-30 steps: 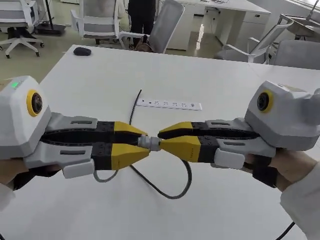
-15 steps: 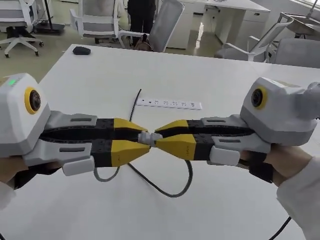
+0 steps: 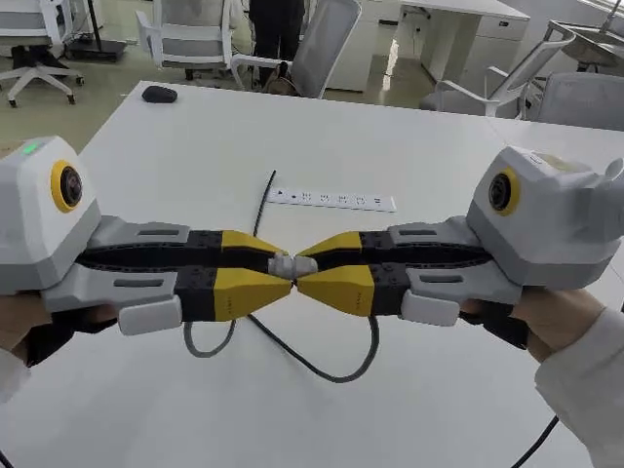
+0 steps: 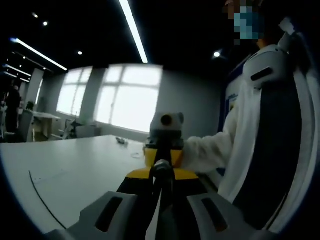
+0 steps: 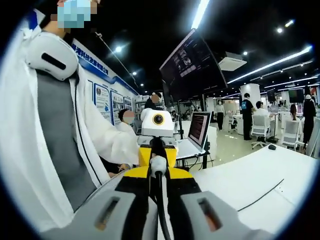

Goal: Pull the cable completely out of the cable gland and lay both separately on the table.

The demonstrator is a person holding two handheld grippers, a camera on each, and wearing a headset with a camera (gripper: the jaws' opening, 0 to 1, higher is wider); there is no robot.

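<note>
A small grey cable gland (image 3: 291,265) hangs above the white table (image 3: 409,146), between two yellow-tipped grippers that meet nose to nose. My left gripper (image 3: 279,267) comes in from the left and is shut on the gland (image 4: 162,169). My right gripper (image 3: 304,266) comes in from the right, shut on the black cable (image 5: 159,207) right behind the gland's pale end (image 5: 158,165). The cable (image 3: 331,376) droops in a loop onto the table under the right gripper. Each gripper view faces the other gripper head-on.
A white power strip (image 3: 331,201) lies beyond the grippers, with its black cord (image 3: 261,207) running toward me. A grey loop (image 3: 207,347) hangs under the left gripper. A black mouse (image 3: 159,94) sits at the far left corner. Office chairs stand past the far edge.
The two grippers have closed in on each other, the right one sliding left. Less of the gland shows between the tips. Both jaws stay shut.
</note>
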